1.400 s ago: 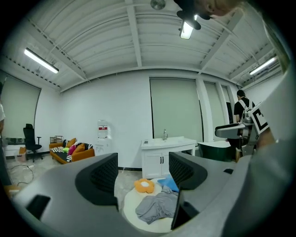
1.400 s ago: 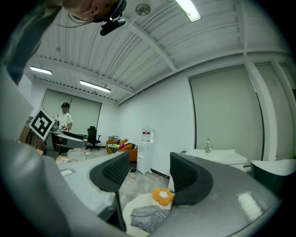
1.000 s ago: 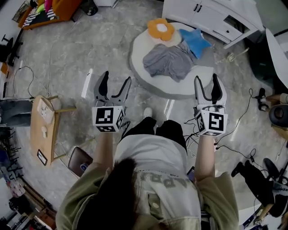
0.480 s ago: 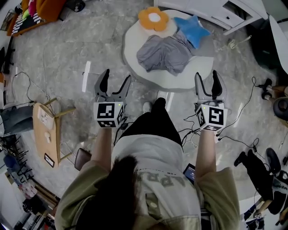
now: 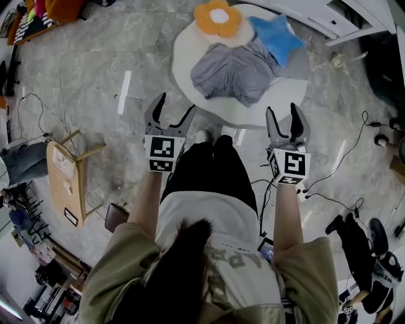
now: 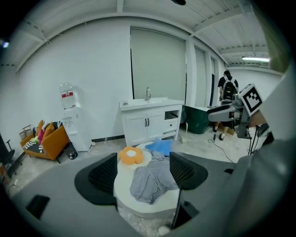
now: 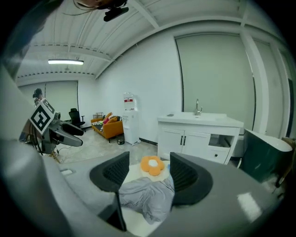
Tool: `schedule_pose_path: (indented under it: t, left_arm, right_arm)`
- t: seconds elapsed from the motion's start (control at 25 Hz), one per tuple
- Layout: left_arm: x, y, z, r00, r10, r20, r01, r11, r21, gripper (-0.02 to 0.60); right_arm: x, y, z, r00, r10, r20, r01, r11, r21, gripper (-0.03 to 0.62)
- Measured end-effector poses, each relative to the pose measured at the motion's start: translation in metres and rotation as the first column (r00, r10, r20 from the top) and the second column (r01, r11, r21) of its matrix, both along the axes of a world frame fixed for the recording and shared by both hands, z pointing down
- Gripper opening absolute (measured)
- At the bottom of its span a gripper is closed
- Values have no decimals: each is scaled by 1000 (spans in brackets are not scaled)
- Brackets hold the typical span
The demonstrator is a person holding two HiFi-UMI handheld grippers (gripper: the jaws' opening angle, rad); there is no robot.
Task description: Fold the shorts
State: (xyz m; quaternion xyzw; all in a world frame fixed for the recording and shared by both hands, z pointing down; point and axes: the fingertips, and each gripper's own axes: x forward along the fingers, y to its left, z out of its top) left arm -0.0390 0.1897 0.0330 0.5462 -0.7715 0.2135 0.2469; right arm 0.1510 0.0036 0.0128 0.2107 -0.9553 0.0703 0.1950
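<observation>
shorts (image 5: 233,74) lie crumpled, seemingly crosswise

A low round white platform (image 5: 253,114) on the floor carries three things — crumpled grey shorts (image 5: 231,73), an orange flower cushion (image 5: 218,18), a blue star cushion (image 5: 277,38).

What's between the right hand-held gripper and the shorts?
Only bare white platform: the head view shows nothing else between the right hand-held gripper and the shorts. The right gripper view agrees; its open jaws frame the shorts.
</observation>
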Motion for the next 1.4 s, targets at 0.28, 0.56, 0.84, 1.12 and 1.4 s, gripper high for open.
schedule_pose_path:
  t: [0.28, 0.56, 0.84, 1.12, 1.4]
  left_arm:
    - [1, -21, 132, 980, 192, -51, -198, 964, -175, 364]
    - [9, -19, 298, 941, 240, -239, -311, 891, -331, 365]
    - [30, -10, 418, 909, 305, -284, -404, 813, -419, 365]
    - [32, -5, 510, 896, 349, -276, -442, 766, -467, 365]
    - [41, -7, 578, 855, 440, -277, -518, 682, -517, 364]
  right_arm:
    - [-29, 31, 137, 977, -79, -200, 64, 994, -84, 265]
    - [-32, 49, 315, 904, -133, -407, 78, 986, -149, 264]
    - [-15, 48, 444, 833, -178, -524, 85, 977, -196, 264]
    - [2, 50, 537, 706, -305, -639, 222, 952, -209, 264]
    - [9, 42, 591, 649, -339, -681, 293, 938, -188, 264]
